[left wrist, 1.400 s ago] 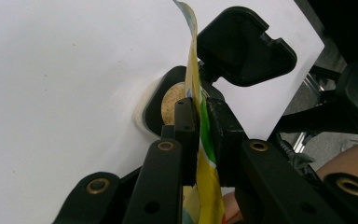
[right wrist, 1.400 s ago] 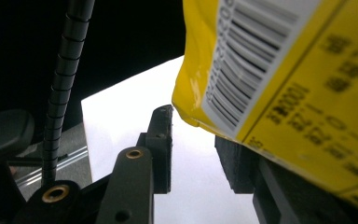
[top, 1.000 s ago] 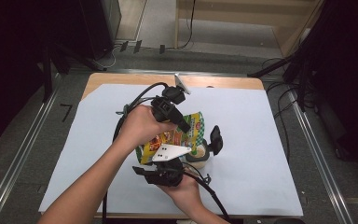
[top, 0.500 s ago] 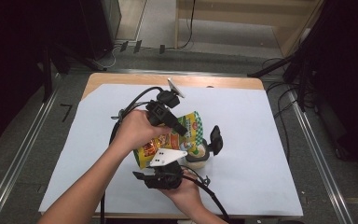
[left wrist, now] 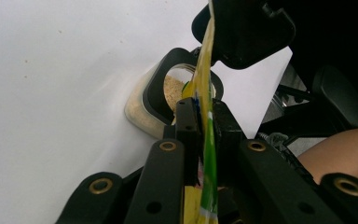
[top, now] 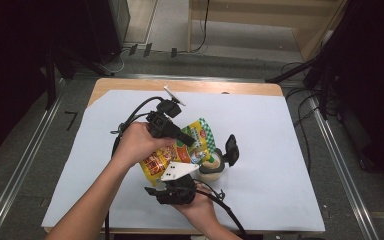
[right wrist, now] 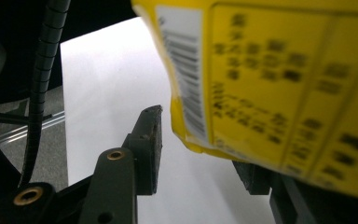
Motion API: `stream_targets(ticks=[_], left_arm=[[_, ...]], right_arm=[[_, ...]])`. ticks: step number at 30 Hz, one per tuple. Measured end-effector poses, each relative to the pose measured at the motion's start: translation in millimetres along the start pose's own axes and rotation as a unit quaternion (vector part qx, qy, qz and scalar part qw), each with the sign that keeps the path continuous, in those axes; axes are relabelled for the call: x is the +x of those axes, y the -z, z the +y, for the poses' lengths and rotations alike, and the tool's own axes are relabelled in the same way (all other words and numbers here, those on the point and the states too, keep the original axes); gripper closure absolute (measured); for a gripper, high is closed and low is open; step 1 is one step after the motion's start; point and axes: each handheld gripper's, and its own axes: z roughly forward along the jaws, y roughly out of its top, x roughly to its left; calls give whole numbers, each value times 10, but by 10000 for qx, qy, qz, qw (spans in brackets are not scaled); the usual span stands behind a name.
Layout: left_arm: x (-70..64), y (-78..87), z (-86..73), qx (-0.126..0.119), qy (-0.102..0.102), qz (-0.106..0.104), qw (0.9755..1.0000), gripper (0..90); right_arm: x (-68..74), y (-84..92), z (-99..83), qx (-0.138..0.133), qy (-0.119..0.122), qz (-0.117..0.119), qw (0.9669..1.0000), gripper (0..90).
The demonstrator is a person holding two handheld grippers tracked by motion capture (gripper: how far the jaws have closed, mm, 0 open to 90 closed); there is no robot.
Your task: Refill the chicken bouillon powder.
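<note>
A yellow and green snack packet (top: 166,159) hangs edge-on from my left gripper (left wrist: 204,116), whose jaws are shut on its top edge. In the high view the left gripper (top: 192,141) sits mid-table, just left of a small jar (top: 211,166) of tan granules. The jar (left wrist: 142,109) stands with its black flip lid (top: 231,149) open, right beyond the packet's edge. My right gripper (right wrist: 200,154) has just been opening its jaws. They stand apart below the packet's barcode side (right wrist: 279,84) without pressing it. Its grey plate (top: 176,171) lies near the front edge.
A white sheet (top: 280,150) covers the wooden table (top: 240,87). Black cables (top: 135,112) trail from both grippers across the left and front of the sheet. Dark floor and metal rails (top: 25,160) flank the table.
The left hand has shifted left and nearer with the packet, sinking a little. The right hand stays in place.
</note>
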Motion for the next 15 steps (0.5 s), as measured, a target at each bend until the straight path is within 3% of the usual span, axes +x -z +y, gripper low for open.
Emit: stream_targets(ticks=[8,15], left_arm=[[43,-9,-63,-103,-34,-47,9999,866],[11,1,-113,-190,-122,51,9997,872]], right_arm=[[-33,-31,-51,54,36,-56,10000,566],[-39,-48,-79,135,14,-42,9999,562]])
